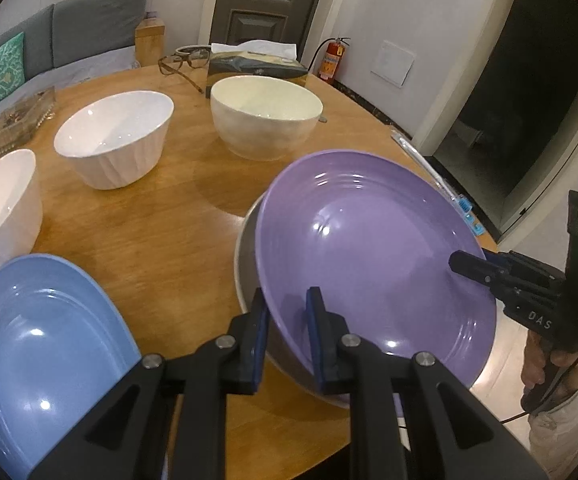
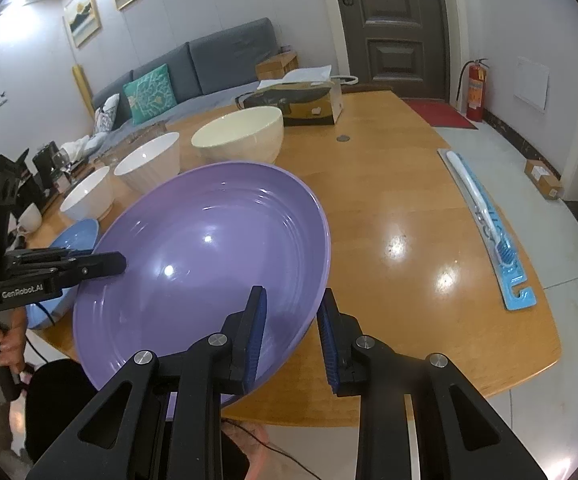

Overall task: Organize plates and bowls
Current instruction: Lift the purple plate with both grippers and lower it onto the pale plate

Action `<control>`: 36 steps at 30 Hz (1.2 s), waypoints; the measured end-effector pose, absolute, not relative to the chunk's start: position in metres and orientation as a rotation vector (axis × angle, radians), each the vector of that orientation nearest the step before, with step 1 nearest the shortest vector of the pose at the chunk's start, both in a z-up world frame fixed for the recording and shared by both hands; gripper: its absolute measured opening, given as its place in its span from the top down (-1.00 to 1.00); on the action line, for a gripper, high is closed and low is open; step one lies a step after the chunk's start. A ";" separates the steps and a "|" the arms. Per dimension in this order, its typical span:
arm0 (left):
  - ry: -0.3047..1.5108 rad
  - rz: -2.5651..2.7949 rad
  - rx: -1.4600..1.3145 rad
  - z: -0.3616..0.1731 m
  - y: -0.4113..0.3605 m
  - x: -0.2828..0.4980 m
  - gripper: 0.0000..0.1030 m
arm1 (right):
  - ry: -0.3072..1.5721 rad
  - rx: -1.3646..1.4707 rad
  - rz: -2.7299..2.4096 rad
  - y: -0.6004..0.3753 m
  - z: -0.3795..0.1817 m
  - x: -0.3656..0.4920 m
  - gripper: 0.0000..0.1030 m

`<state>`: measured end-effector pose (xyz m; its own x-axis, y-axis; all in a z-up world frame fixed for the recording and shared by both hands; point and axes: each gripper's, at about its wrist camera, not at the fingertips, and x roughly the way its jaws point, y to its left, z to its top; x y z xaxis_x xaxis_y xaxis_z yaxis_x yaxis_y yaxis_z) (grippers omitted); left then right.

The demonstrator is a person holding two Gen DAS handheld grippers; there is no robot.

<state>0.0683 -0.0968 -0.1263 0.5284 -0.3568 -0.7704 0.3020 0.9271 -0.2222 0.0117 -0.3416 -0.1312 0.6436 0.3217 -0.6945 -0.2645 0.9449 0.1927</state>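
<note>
A purple plate (image 1: 369,240) (image 2: 209,256) hangs tilted above the wooden table (image 1: 161,240), held from two sides. My left gripper (image 1: 289,316) is shut on its near rim, one pad on the inner face and one on the pale underside. My right gripper (image 2: 293,320) is shut on the opposite rim, and it shows in the left wrist view at the plate's right edge (image 1: 465,262). A blue plate (image 1: 41,352) (image 2: 77,236) lies on the table to the left. Behind stand a cream bowl (image 1: 265,116) (image 2: 241,136), a ribbed white bowl (image 1: 117,140) (image 2: 153,168) and another white bowl (image 1: 1,208) (image 2: 89,196).
A tissue box (image 1: 257,64) and glasses (image 1: 181,64) sit at the table's far side, with a glass tray (image 1: 17,120) at the left. A packaged toothbrush (image 2: 489,224) lies along the table's right edge. Bare wood (image 2: 389,200) shows right of the plate.
</note>
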 end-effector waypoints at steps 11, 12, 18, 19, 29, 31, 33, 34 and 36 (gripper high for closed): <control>0.927 -0.369 -0.008 -0.128 -0.104 0.071 0.68 | 0.833 0.074 0.349 -0.334 -0.079 0.024 0.57; 0.928 -0.370 -0.009 -0.128 -0.103 0.071 0.68 | 0.832 0.074 0.348 -0.335 -0.081 0.024 0.56; 0.927 -0.368 -0.011 -0.128 -0.104 0.070 0.68 | 0.833 0.069 0.346 -0.336 -0.079 0.023 0.56; 0.926 -0.367 -0.013 -0.128 -0.103 0.069 0.68 | 0.831 0.068 0.345 -0.335 -0.073 0.024 0.56; 0.871 -0.304 0.051 -0.119 -0.102 0.061 0.30 | 0.822 0.052 0.326 -0.331 -0.051 0.037 0.56; 0.876 -0.324 0.022 -0.118 -0.098 0.062 0.30 | 0.822 0.047 0.325 -0.329 -0.050 0.040 0.56; 0.873 -0.308 0.022 -0.118 -0.094 0.061 0.30 | 0.821 0.043 0.323 -0.328 -0.052 0.038 0.56; 0.874 -0.309 0.012 -0.118 -0.091 0.061 0.30 | 0.818 0.041 0.322 -0.328 -0.054 0.034 0.56; 0.871 -0.308 -0.001 -0.116 -0.087 0.060 0.29 | 0.812 0.039 0.319 -0.326 -0.053 0.033 0.56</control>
<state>0.0601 -0.0870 -0.1162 0.6029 -0.2662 -0.7521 0.2655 0.9559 -0.1256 0.0333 -0.3259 -0.0535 0.6429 0.2950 -0.7069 -0.2655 0.9515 0.1556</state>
